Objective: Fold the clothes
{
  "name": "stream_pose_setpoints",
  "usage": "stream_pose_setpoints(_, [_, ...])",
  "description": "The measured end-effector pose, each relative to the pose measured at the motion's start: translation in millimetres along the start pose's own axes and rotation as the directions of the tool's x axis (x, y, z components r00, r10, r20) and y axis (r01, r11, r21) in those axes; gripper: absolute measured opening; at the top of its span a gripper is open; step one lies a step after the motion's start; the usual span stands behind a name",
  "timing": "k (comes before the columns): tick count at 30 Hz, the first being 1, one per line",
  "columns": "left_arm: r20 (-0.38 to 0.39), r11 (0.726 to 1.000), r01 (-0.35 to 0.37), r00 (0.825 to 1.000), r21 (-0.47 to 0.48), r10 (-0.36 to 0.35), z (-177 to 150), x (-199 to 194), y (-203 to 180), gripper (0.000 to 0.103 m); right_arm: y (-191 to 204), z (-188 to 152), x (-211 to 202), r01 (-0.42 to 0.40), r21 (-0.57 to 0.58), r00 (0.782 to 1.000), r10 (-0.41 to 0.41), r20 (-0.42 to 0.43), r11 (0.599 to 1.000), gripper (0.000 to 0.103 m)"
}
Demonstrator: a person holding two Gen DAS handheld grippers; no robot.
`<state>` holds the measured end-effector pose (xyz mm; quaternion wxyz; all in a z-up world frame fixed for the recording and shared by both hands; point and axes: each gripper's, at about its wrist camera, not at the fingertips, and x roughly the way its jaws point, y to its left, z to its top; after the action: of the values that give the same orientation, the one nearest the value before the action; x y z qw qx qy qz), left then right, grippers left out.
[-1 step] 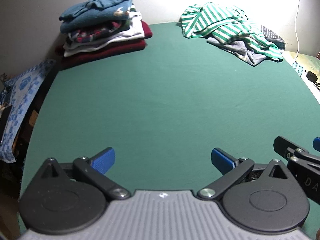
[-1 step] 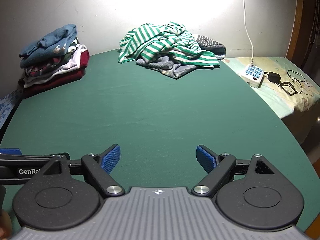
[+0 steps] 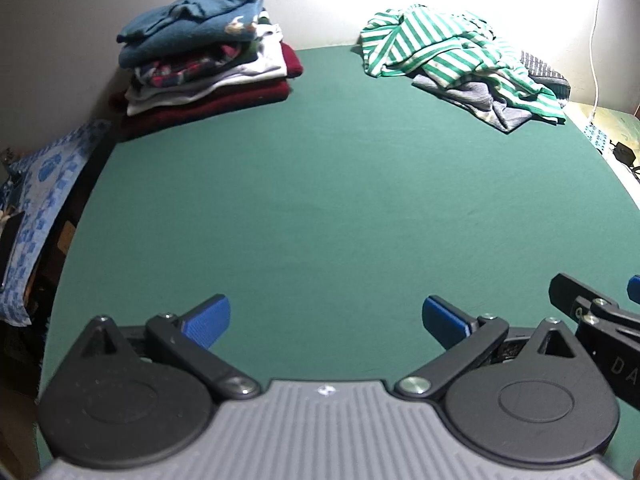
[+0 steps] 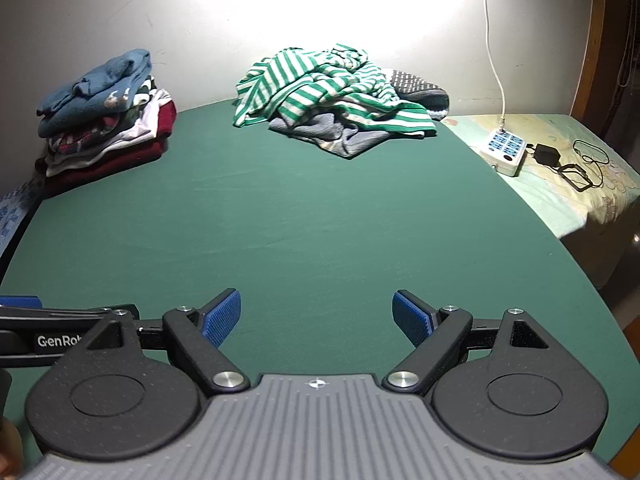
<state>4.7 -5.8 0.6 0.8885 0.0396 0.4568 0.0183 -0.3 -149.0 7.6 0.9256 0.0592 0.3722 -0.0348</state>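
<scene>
A loose heap of unfolded clothes, topped by a green-and-white striped garment [image 3: 452, 46] [image 4: 320, 80], lies at the far right of the green surface [image 3: 320, 200] [image 4: 304, 216]. A stack of folded clothes [image 3: 208, 68] [image 4: 104, 116] with a blue sweater on top stands at the far left. My left gripper [image 3: 326, 318] is open and empty over the near edge. My right gripper [image 4: 316, 316] is open and empty beside it, far from both piles.
A white power strip [image 4: 505, 151] with a cable, a black adapter [image 4: 546, 155] and cords lie on a pale sheet to the right. A blue patterned cloth [image 3: 36, 200] hangs off the left side. A wall stands behind the piles.
</scene>
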Motion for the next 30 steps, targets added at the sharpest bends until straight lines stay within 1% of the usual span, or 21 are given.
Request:
stream_pose_setpoints(5, [-0.001, 1.000, -0.006, 1.000, 0.020, 0.006, 11, 5, -14, 0.102, -5, 5, -1, 0.001, 0.003, 1.000, -0.001, 0.002, 1.000, 0.086])
stream_pose_setpoints(7, [0.015, 1.000, -0.001, 1.000, 0.009, 0.001, 14, 4, -20, 0.102, -7, 7, -1, 0.002, 0.005, 1.000, -0.002, 0.003, 1.000, 0.086])
stream_pose_setpoints(8, [0.022, 1.000, 0.007, 1.000, 0.006, -0.007, 15, 4, -20, 0.102, -19, 9, 0, 0.000, 0.005, 1.000, 0.000, 0.002, 1.000, 0.086])
stream_pose_setpoints(11, [0.029, 1.000, 0.006, 1.000, -0.002, -0.006, 19, 3, -26, 0.102, -32, 12, 1, -0.009, 0.005, 1.000, 0.009, 0.004, 1.000, 0.086])
stream_pose_setpoints(13, [0.029, 1.000, 0.007, 1.000, -0.004, -0.007, 20, 3, -27, 0.102, -45, 21, 4, -0.007, -0.013, 1.000, 0.007, 0.009, 1.000, 0.086])
stream_pose_setpoints(16, [0.030, 1.000, 0.000, 1.000, -0.010, 0.000, 19, 5, -25, 0.102, -37, 20, 5, -0.011, -0.024, 1.000, 0.011, 0.003, 1.000, 0.086])
stream_pose_setpoints(20, [0.032, 1.000, -0.009, 0.999, -0.019, 0.010, 17, 7, -19, 0.102, -35, 24, 2, -0.024, -0.020, 1.000, 0.025, 0.017, 1.000, 0.086])
stream_pose_setpoints(21, [0.032, 1.000, -0.008, 0.999, -0.022, 0.009, 17, 8, -17, 0.102, -34, 26, 3, -0.016, -0.022, 1.000, 0.016, 0.017, 1.000, 0.086])
stream_pose_setpoints(24, [0.035, 0.999, -0.008, 0.999, -0.031, 0.009, 17, 9, -8, 0.102, -23, 28, 5, 0.045, -0.048, 0.999, -0.045, 0.007, 0.998, 0.086])
stream_pose_setpoints(25, [0.038, 0.999, -0.010, 0.999, -0.033, 0.011, 18, 10, -5, 0.102, -20, 29, 6, 0.052, -0.060, 0.999, -0.052, 0.002, 0.997, 0.086])
stream_pose_setpoints(27, [0.045, 0.999, -0.010, 0.999, -0.041, 0.012, 20, 9, 2, 0.102, -13, 33, 4, 0.053, -0.078, 0.999, -0.053, 0.004, 0.996, 0.086])
stream_pose_setpoints(30, [0.064, 0.999, -0.002, 0.998, -0.047, 0.005, 24, 7, 13, 0.102, -5, 35, -4, 0.037, -0.086, 0.999, -0.034, 0.035, 0.996, 0.085])
